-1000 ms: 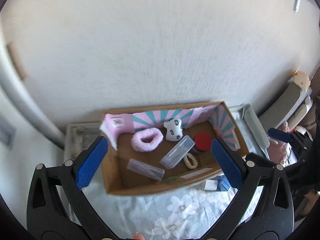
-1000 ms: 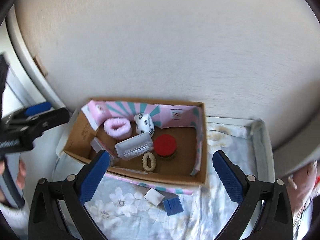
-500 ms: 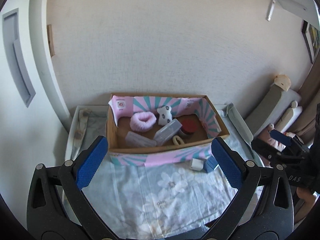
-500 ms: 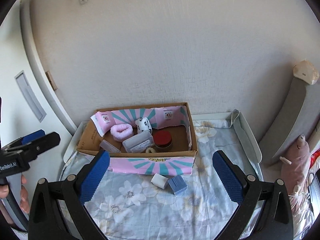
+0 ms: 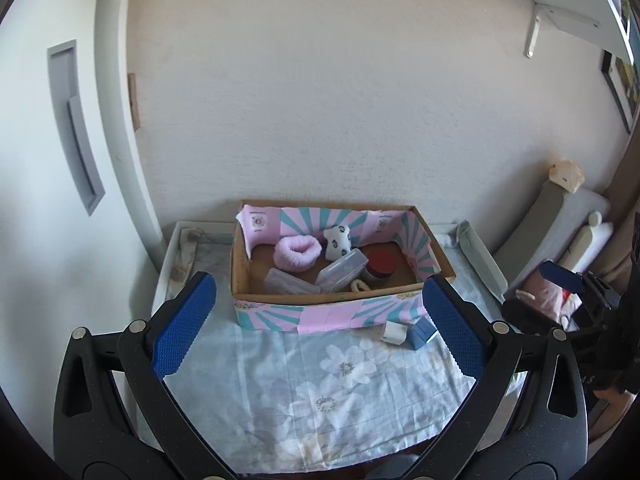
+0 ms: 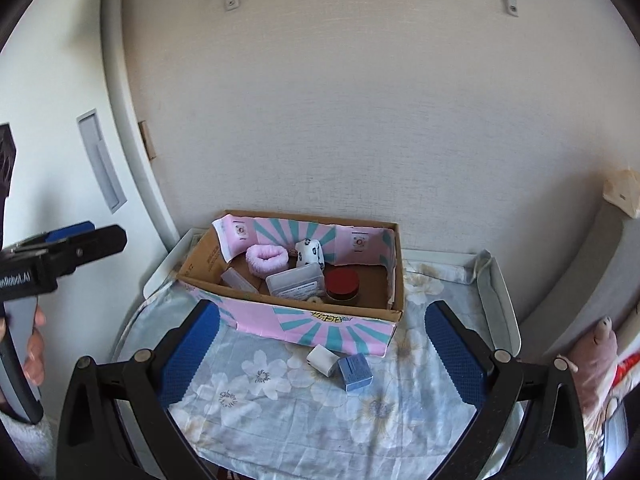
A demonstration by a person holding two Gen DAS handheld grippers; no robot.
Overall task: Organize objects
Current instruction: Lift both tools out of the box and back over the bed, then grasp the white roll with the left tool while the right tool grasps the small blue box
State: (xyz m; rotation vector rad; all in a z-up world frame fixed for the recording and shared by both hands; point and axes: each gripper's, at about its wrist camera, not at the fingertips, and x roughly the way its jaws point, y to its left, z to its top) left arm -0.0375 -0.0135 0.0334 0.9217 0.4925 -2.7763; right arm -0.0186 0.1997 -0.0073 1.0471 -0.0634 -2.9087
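Note:
A cardboard box (image 5: pixel 332 314) (image 6: pixel 320 326) with pink and teal paper stands at the back of the table. Inside lie a pink scrunchie (image 5: pixel 297 253) (image 6: pixel 267 258), a white spotted cloth (image 5: pixel 338 242) (image 6: pixel 310 253), clear plastic cases (image 5: pixel 342 274) (image 6: pixel 295 283), a red-lidded jar (image 5: pixel 380 264) (image 6: pixel 342 285) and a small cream ring (image 5: pixel 359 286). A white cube (image 5: pixel 393 332) (image 6: pixel 322 360) and a blue box (image 5: pixel 421 332) (image 6: pixel 355 371) lie on the cloth in front of the box. My left gripper (image 5: pixel 316 332) and right gripper (image 6: pixel 320 354) are open, empty, held back from the box.
The table carries a floral blue cloth (image 5: pixel 320 392) (image 6: pixel 304 408) inside a white rimmed tray (image 6: pixel 498 304). A wall stands right behind the box. A grey cushion (image 5: pixel 560 220) and a pink soft toy (image 6: pixel 596 356) are at the right. The left gripper shows at the right view's left edge (image 6: pixel 60 256).
Both grippers have pulled back and away from the box, which now looks smaller and farther. The white cube and blue box now show fully. Both stay open.

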